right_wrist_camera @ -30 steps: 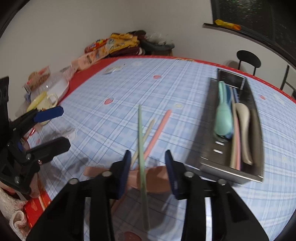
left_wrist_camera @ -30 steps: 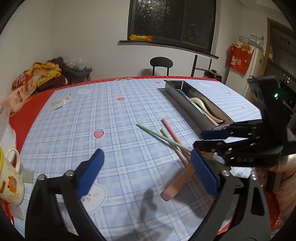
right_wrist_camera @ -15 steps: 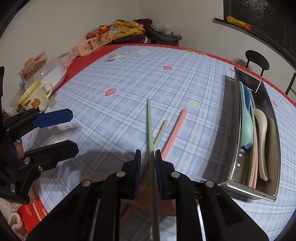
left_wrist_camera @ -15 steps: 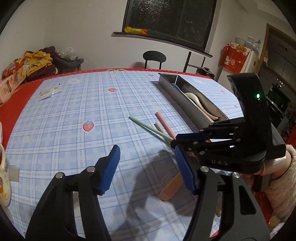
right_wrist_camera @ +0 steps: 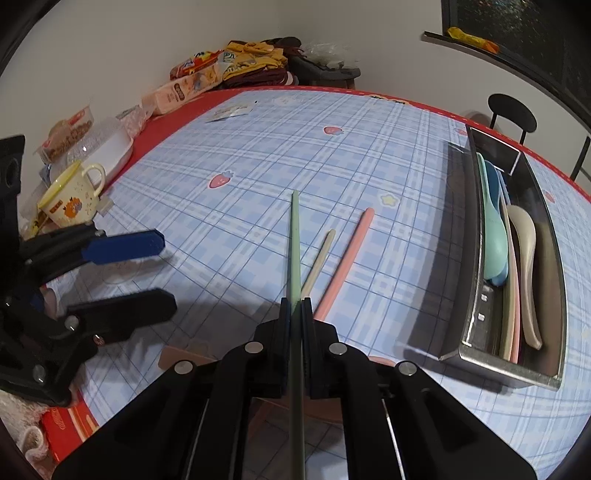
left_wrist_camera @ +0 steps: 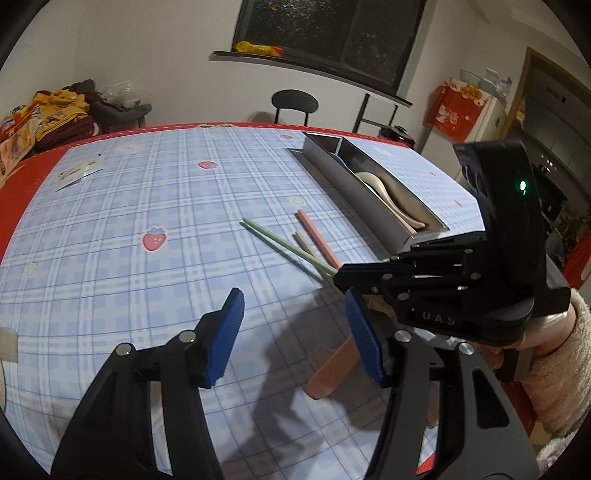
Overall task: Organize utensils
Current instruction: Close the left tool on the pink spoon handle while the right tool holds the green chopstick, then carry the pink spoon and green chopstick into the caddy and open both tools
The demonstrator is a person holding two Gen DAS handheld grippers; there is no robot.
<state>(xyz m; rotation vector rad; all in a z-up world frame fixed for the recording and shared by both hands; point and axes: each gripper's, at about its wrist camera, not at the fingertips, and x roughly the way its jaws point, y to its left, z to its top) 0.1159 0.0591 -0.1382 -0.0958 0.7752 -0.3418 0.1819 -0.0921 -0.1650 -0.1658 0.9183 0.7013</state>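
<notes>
Since the tray point(right_wrist_camera: 469, 221) sits well right of the right gripper point(right_wrist_camera: 294, 306), whose jaws just closed to pinch the green chopstick point(right_wrist_camera: 294, 236) near one end, it could easily swing or slip on the way. Left gripper point(left_wrist_camera: 291, 332) is half-spread and empty over the table point(left_wrist_camera: 110, 229), so no backup.

White walls point(left_wrist_camera: 155, 55) surround a dark night window point(left_wrist_camera: 328, 33) above a long sill point(left_wrist_camera: 314, 70). A black round-backed chair point(left_wrist_camera: 294, 105) stands beyond the counter point(left_wrist_camera: 110, 229), with its blue plaid cloth.
</notes>
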